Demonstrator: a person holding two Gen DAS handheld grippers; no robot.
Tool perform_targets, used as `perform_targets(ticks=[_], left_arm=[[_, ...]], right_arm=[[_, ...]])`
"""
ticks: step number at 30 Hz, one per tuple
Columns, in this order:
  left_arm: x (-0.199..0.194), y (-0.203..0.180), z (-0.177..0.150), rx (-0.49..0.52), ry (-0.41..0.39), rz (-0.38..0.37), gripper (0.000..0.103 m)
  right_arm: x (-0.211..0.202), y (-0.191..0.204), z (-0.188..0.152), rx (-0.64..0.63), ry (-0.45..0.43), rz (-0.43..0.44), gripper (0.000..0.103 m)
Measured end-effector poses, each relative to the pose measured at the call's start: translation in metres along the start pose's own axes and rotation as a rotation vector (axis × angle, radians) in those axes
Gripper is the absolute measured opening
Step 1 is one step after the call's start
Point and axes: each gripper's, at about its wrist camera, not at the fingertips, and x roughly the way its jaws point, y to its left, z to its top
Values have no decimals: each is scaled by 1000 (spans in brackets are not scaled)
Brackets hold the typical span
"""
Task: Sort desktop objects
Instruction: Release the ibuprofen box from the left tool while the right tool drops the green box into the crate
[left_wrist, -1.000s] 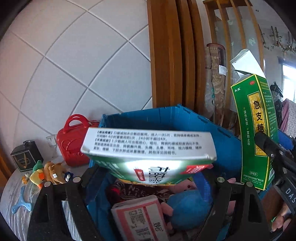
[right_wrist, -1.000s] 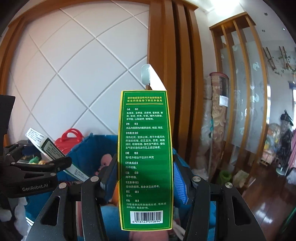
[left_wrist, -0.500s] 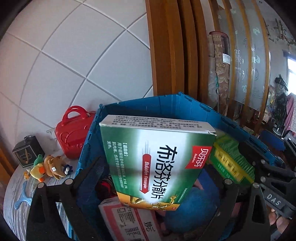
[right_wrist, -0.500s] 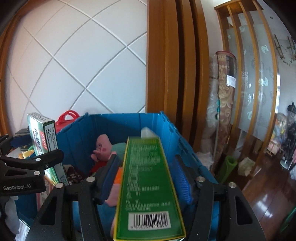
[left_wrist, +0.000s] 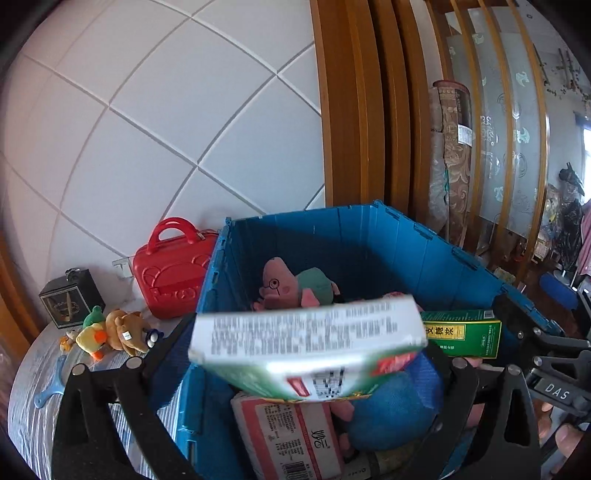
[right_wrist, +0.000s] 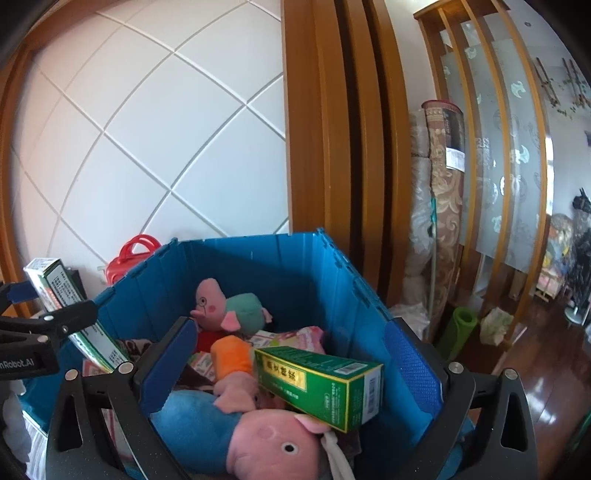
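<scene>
A blue crate (left_wrist: 369, 240) (right_wrist: 258, 266) holds plush pigs (right_wrist: 229, 306) and boxes. My left gripper (left_wrist: 306, 354) hovers over its near left corner, jaws opening. A white-and-green medicine box (left_wrist: 306, 332) (right_wrist: 51, 284) shows blurred and tilted between the fingers, and neither pad presses on it. My right gripper (right_wrist: 291, 328) is above the crate's near right side, jaws opening too. A long green medicine box (right_wrist: 321, 384) (left_wrist: 461, 332) lies on its side on the big pink-and-blue pig (right_wrist: 266, 443), between the fingers and touching neither.
A pink-and-white box (left_wrist: 288, 435) lies in the crate below the left gripper. On the striped tablecloth left of the crate are a red toy case (left_wrist: 173, 266), a black box (left_wrist: 70, 299) and small plush animals (left_wrist: 110, 332). Rolled carpets (right_wrist: 443, 166) lean behind the crate.
Both grippers opened wide. The green box, held upright a second ago, tipped forward and dropped onto the plush toys. The white-and-green box came loose, turned and is falling toward the crate.
</scene>
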Motion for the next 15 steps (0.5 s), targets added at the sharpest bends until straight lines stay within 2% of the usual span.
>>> perform_targets(ticks=[2,6,15], left_arm=[[-8,5,3,-6,-39,21,103],[-2,4,0,9,20,-11,103],[-21,15,-14,1,22,-4,103]], right_arm=[[-3,3,1,0,-6,5,103],[-4,12,2,0,4,8,103],[-19,22,-3,-6,14,10,103]])
